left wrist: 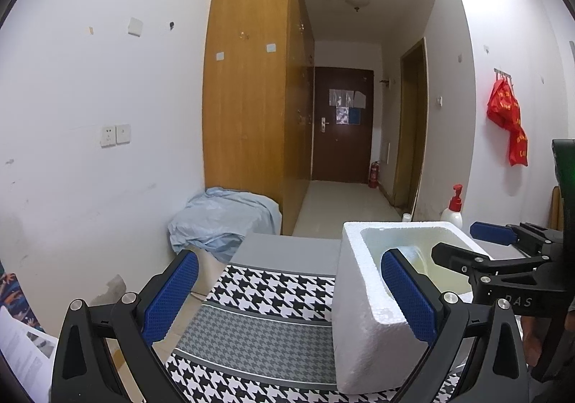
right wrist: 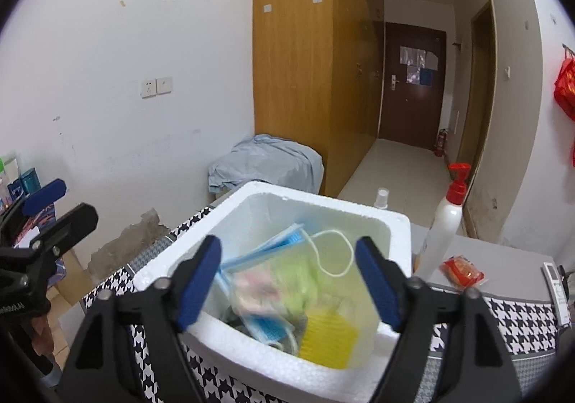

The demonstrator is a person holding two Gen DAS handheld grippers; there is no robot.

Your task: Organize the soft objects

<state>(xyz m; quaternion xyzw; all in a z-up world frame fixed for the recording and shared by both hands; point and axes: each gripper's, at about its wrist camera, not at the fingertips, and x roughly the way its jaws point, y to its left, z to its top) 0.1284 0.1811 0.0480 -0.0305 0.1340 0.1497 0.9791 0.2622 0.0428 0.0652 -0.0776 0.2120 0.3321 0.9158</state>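
Both tongs stand open over the foam box.
Right tongs (right wrist: 289, 281) gape empty at lower centre above the foam box (right wrist: 399, 223) on the bench (right wrist: 517, 320); inside lie blue masks (right wrist: 284, 237) and a yellow sponge (right wrist: 329, 342). Left tongs (left wrist: 289, 299) straddle the box's corner, pads clear.

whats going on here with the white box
A person holds a gripper in each hand at a white foam box on a houndstooth-patterned table. The right gripper hangs open over the box, which holds blue face masks, a clear bag and a yellow pad. The left gripper is open beside the box.
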